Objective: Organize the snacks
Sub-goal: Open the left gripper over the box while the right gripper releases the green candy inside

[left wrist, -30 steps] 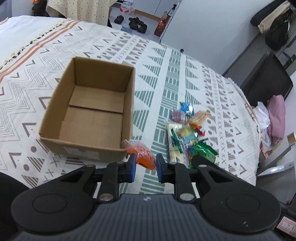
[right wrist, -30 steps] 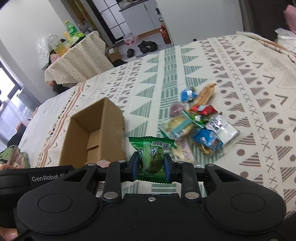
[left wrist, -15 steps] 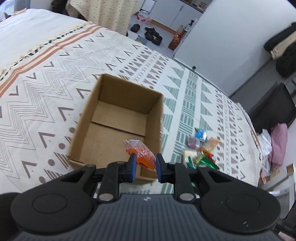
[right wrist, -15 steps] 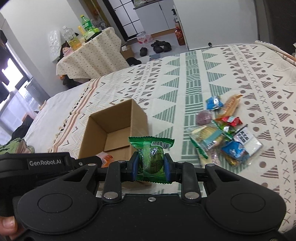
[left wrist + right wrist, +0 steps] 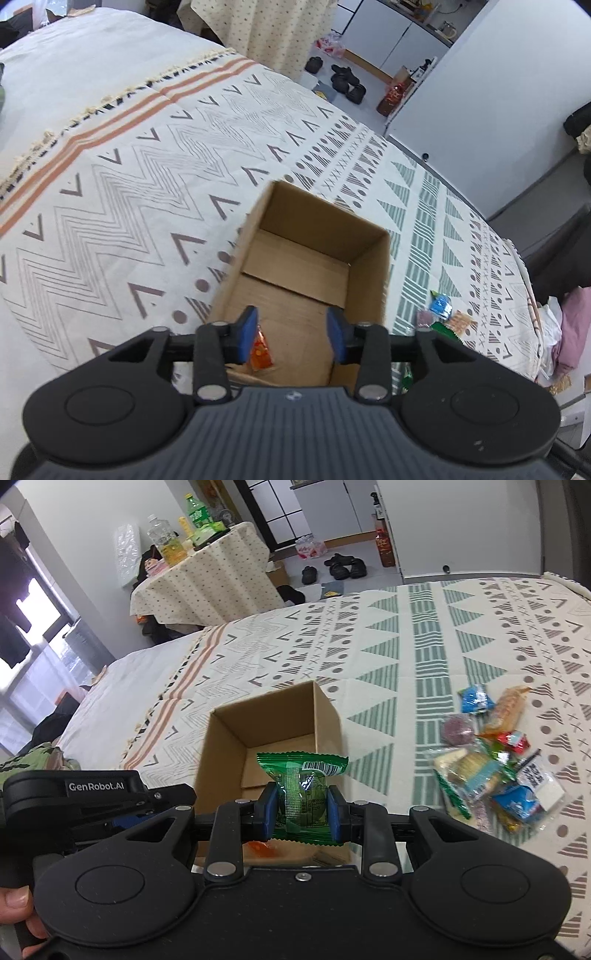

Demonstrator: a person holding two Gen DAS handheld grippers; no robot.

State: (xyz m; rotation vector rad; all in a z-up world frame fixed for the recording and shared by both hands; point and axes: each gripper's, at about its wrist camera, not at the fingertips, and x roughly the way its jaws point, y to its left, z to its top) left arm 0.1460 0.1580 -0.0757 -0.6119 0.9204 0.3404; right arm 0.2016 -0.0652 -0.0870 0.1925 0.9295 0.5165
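A: Start at the fingers. The left gripper (image 5: 291,334) has its pads spread wide with nothing between them. The orange packet (image 5: 260,354) lies on the floor of the box (image 5: 369,295), near the front wall, just beside the left pad.

B: And the right gripper (image 5: 302,810)?

A: Closed on the green packet (image 5: 301,794), pinching its lower half so the crimped top stands up above the pads. It hangs over the near edge of the box. The orange packet also shows in the right view, under the fingers.

B: The rest of the snacks?

A: The pile (image 5: 491,760) sits on the blanket (image 5: 406,657), to the right of the box and apart from it.

B: What could go wrong?

A: I'd judge the green packet is close to the box's near wall. Let go too early and it may catch the rim or land outside. The left gripper is low in the same opening, so the two tools could knock together.

B: Changes from half a second ago?

A: The left pads were clamped on the orange packet above the box; now they have opened and it has dropped inside. The right gripper has come closer over the box with its hold unchanged.
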